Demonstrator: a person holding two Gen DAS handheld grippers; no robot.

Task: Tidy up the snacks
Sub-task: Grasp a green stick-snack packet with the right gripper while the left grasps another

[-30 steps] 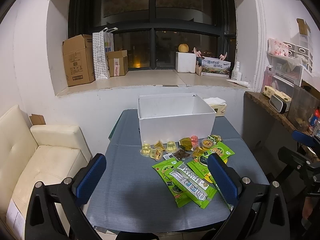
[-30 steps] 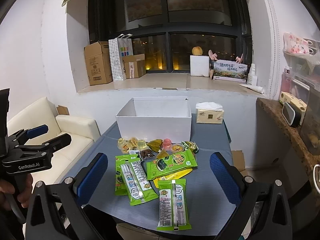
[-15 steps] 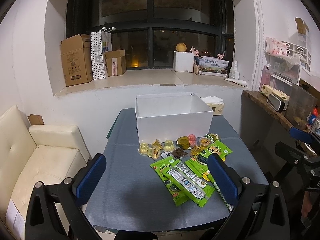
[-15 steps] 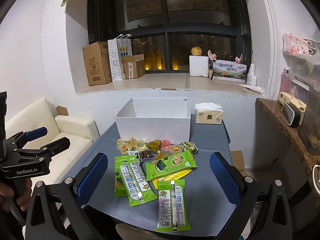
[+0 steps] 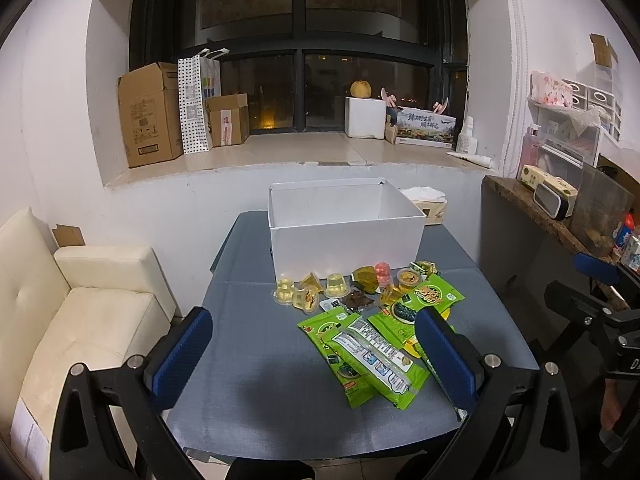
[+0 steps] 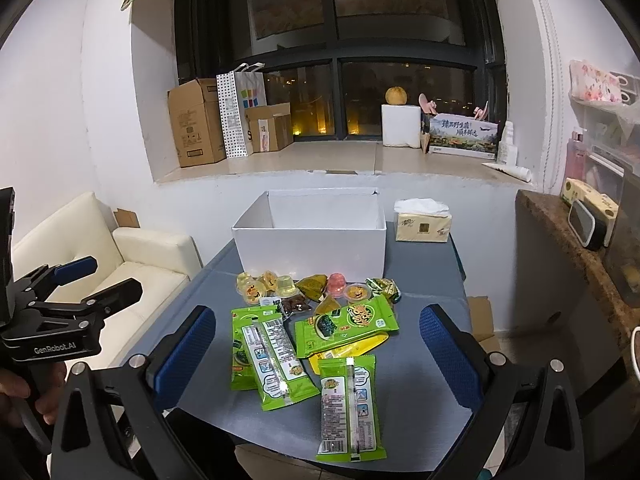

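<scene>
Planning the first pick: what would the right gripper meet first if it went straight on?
Likely the green snack packets on the table, ahead of the open right gripper; the white box lies beyond. Depth is unclear.

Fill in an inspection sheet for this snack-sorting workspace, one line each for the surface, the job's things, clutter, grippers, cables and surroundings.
Surface: grey table, mostly bare at its near left.
Job's things: open white box at the far side, inside not fully visible; jelly cups and small wrapped snacks in a row before it; green packets nearer, some overlapping.
Clutter: tissue pack right of the box.
Grippers: left gripper and right gripper both open, holding nothing, above the table's near edge.
Cables: a white loop at the right edge, unclear.
Surroundings: cream sofa on the left, cardboard boxes on the windowsill, cluttered counter on the right.
</scene>
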